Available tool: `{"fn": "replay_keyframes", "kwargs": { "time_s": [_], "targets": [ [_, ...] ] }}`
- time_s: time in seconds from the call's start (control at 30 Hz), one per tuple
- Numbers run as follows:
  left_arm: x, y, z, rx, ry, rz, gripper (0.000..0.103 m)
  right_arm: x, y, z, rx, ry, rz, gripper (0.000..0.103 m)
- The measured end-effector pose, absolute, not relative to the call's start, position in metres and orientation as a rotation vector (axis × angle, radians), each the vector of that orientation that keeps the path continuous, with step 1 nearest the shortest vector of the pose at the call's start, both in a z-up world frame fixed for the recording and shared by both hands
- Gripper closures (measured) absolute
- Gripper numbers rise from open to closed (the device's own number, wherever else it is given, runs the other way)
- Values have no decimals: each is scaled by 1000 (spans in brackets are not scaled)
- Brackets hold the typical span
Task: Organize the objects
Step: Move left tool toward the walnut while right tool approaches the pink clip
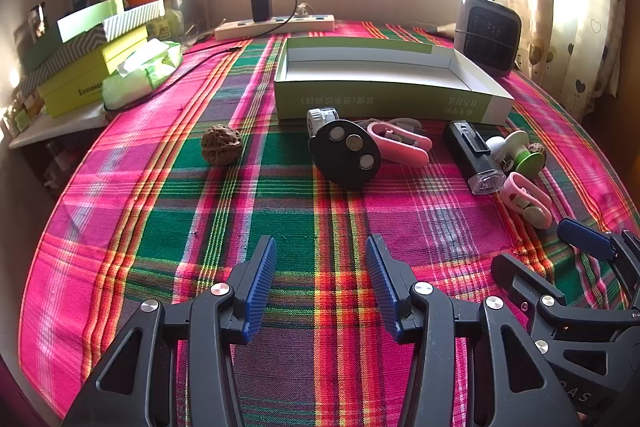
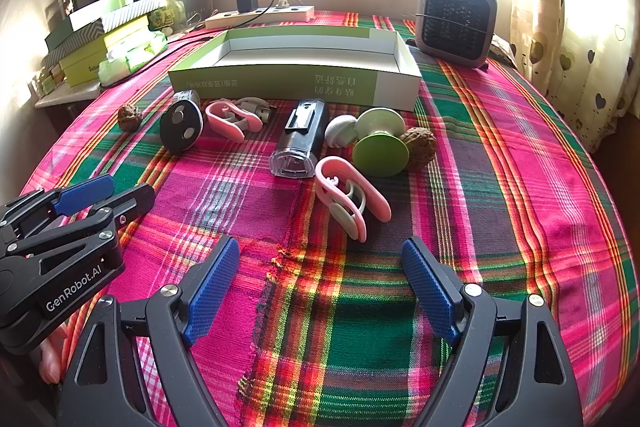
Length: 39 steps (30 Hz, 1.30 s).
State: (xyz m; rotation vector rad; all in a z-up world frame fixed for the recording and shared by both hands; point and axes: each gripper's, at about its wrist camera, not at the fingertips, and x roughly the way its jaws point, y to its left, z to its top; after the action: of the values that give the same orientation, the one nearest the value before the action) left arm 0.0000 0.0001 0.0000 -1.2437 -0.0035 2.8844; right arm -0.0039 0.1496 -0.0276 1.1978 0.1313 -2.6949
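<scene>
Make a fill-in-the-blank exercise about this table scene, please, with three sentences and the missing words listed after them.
1. The green and white box behind the small things holds ____.
2. Both the left gripper and the right gripper have their jaws ____.
3. The walnut lying alone is on the ____ side of the black oval device in the left wrist view.

Missing words: nothing; open; left
</scene>
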Motion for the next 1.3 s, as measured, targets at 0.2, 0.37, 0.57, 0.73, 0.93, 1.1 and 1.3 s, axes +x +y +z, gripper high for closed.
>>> {"fn": "replay_keyframes", "kwargs": {
  "time_s": [0.2,0.37,0.57,0.73,0.93,1.1,1.3],
  "targets": [
    [0,0,0,-1245,-6,2884,58,-4,150,-27,1198,132,-2695,19],
    [0,0,0,-1245,-6,2884,58,-4,150,-27,1198,132,-2695,19],
    [-1,1,0,-1244,9,2887,57,-4,150,-27,1198,132,-2695,19],
    [-1,1,0,-1245,9,2887,57,-4,149,-27,1198,132,-2695,19],
    [-2,1,-1,-1245,9,2886,57,-4,149,-27,1198,132,-2695,19],
    [0,0,-1,-1247,10,2884,57,-4,150,-27,1199,133,-2693,19],
    [-1,0,1,-1250,18,2863,57,-8,150,-26,1201,138,-2676,19]
  ]
}}
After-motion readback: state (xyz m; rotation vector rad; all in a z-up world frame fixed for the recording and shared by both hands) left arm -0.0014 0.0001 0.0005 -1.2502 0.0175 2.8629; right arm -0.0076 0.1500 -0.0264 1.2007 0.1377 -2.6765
